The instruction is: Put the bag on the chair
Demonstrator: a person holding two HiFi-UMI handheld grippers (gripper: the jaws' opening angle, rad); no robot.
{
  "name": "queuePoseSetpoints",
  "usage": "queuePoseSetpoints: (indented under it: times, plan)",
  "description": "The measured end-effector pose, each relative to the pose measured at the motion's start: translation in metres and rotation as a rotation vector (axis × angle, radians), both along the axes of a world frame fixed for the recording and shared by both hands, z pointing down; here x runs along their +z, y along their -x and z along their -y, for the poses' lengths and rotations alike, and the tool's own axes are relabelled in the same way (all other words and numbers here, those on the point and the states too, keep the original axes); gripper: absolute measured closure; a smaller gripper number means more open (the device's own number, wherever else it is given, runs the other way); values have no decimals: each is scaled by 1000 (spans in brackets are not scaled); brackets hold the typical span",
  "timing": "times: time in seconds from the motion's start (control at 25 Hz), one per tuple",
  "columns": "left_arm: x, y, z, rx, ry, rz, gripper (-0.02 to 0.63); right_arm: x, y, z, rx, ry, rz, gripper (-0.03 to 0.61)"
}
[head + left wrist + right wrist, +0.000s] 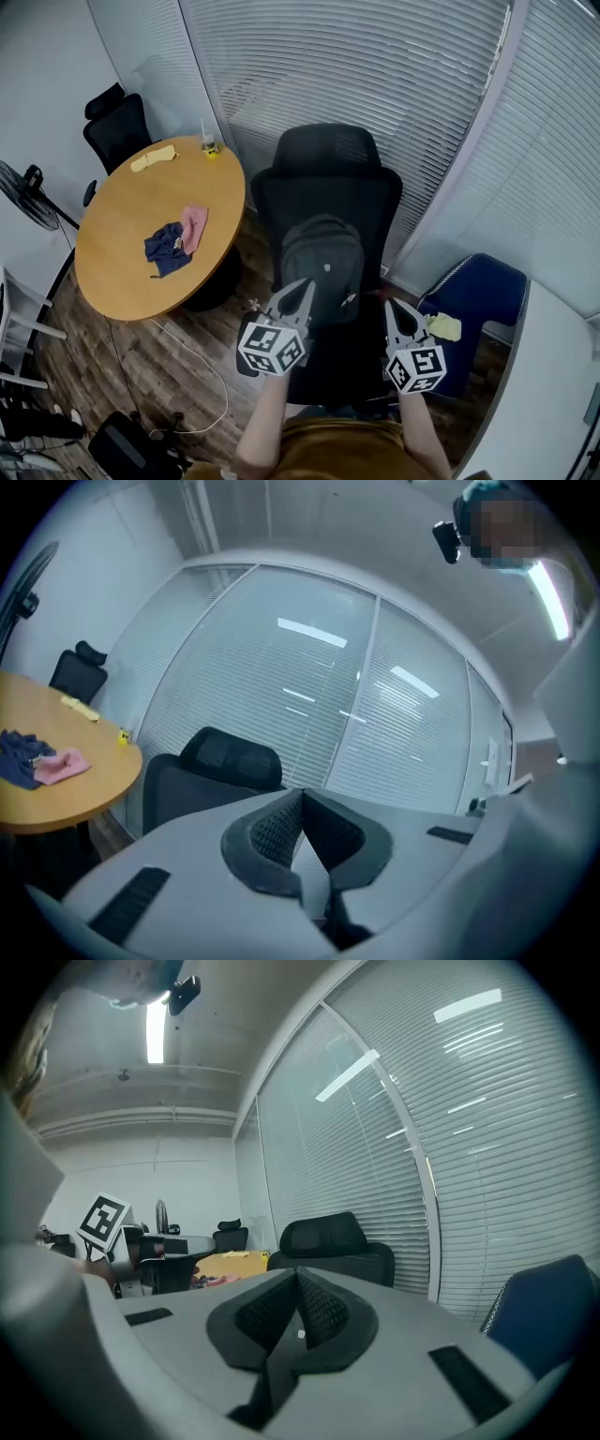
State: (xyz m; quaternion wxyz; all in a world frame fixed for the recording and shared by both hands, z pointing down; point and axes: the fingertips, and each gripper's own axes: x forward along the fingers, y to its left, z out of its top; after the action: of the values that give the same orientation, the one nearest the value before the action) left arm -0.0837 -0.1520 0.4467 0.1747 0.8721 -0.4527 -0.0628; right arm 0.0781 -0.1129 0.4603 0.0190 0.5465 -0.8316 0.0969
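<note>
The left claw [302, 795] has its jaws pressed together at the tips with nothing between them. The right claw [297, 1279] is the same, jaws met and empty. In the head view both are held low in front of the person. The left claw's tips lie over the bag's lower left edge, and the right claw sits just off its lower right. Neither claw's own view shows the bag, so whether the left one touches it cannot be told.

The bag [323, 261], a dark grey backpack, stands upright on the seat of the black chair [328, 155], leaning against the backrest. Neither claw holds any strap.

Judging from this, the task looks done: the bag is on the chair and let go. At most what remains is drawing the claws back.

Further out, a round tabletop [117, 246] to the left carries a pink cloth [195, 227] and a blue cloth [166, 249].
</note>
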Motion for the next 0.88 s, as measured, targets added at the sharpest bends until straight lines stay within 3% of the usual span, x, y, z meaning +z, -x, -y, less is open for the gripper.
queuePoseSetpoints:
  times: [0.2, 0.44, 0.88]
  plan:
    - [5, -9, -11, 39, -18, 89, 591, -4, 3, -10, 4, -18, -4, 568]
    - [6, -15, -20, 32, -5, 45, 591, -6, -1, -20, 16, -29, -9, 568]
    - [9, -20, -23, 53, 11, 75, 591, -9, 0, -23, 15, -27, -10, 568]
